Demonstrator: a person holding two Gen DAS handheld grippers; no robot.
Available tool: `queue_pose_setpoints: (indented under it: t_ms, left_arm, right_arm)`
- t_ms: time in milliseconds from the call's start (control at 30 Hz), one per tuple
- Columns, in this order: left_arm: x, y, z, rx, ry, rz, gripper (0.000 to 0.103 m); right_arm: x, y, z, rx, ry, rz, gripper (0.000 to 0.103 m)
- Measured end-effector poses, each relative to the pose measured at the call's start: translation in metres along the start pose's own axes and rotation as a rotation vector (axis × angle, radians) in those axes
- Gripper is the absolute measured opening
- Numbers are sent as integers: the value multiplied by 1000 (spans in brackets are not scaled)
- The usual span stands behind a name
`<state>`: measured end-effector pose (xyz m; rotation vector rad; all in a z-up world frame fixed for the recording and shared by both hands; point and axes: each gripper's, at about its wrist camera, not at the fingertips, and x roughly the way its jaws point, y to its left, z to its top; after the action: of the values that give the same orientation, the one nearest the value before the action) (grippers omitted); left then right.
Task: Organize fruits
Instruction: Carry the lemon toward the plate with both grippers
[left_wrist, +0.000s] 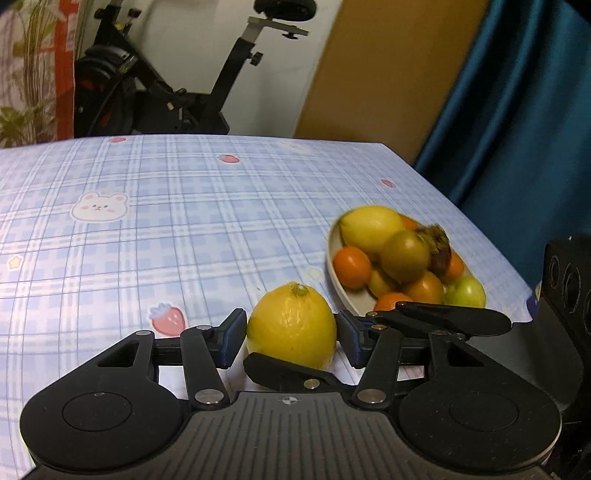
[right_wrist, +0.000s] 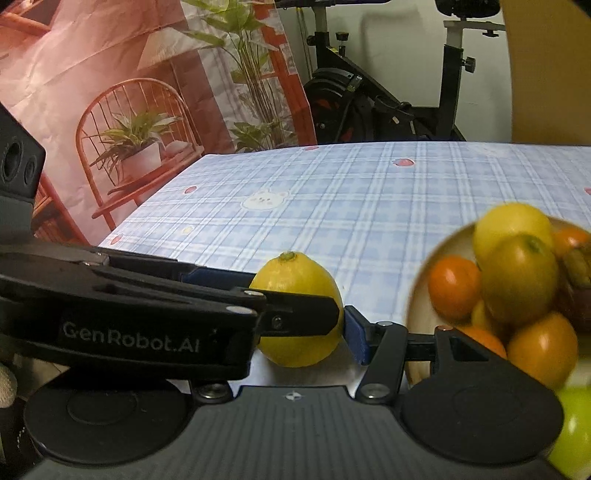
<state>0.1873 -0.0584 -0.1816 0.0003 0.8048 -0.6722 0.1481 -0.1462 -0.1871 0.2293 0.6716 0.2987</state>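
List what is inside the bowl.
The bowl holds a lemon, oranges, a greenish-brown fruit and a green fruit. Whatever lies beneath the pile is covered.

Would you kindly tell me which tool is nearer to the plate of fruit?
Right. The right tool has one finger reaching across the plate's near rim. The left tool comes in from the lemon's far side, away from the plate.

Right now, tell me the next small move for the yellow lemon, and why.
Probably ease the yellow lemon rightward toward the pale plate of mixed fruit. The left claw and right claw both appear closed against it, and the plate sits just to its right.
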Motion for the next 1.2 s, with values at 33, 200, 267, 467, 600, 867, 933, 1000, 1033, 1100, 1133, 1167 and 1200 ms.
queue_pose_setpoints:
  t_ms: [33,200,267,467,600,867,933,1000,1033,1100,1133,1167,1200]
  left_arm:
    - [-1,-2,-2,2,-3,3,57]
    - [-7,-10,-13,3,-15,18,56]
    - [-7,-14,-16,2,-21,25,56]
    - [-10,-14,-19,-7,-51,35,56]
    - [-16,-14,-21,7,-64,40,55]
    - [-19,-12,-22,8,-66,35,55]
    - [-20,-11,-23,6,-65,28,55]
    - [-21,-10,-24,1,-63,19,55]
    - [-21,-8,-24,-6,-62,13,55]
    - [-21,-5,-23,-26,-59,2,55]
    - [-21,-4,-23,-31,-58,-1,55]
    - [-21,-4,-23,-31,-58,-2,55]
    - [-20,-5,-23,-28,-57,0,55]
  right_arm:
    - [-3,1,-3,-5,0,-1,58]
    - [-13,1,-14,-10,-4,17,58]
    - [-14,2,-16,-15,-7,23,58]
    - [-16,4,-20,-31,-15,32,58]
    - [-17,5,-20,-42,-11,32,58]
    - [-20,7,-22,-60,-8,27,60]
    - [-20,7,-22,-64,-3,29,60]
    - [-20,7,-23,-66,4,33,60]
    - [-20,7,-23,-68,9,35,60]
    - [-21,7,-23,-68,10,40,60]
    - [-21,7,-23,-68,9,41,60]
    - [-21,7,-23,-68,8,41,60]
    - [-21,7,-23,-67,7,41,60]
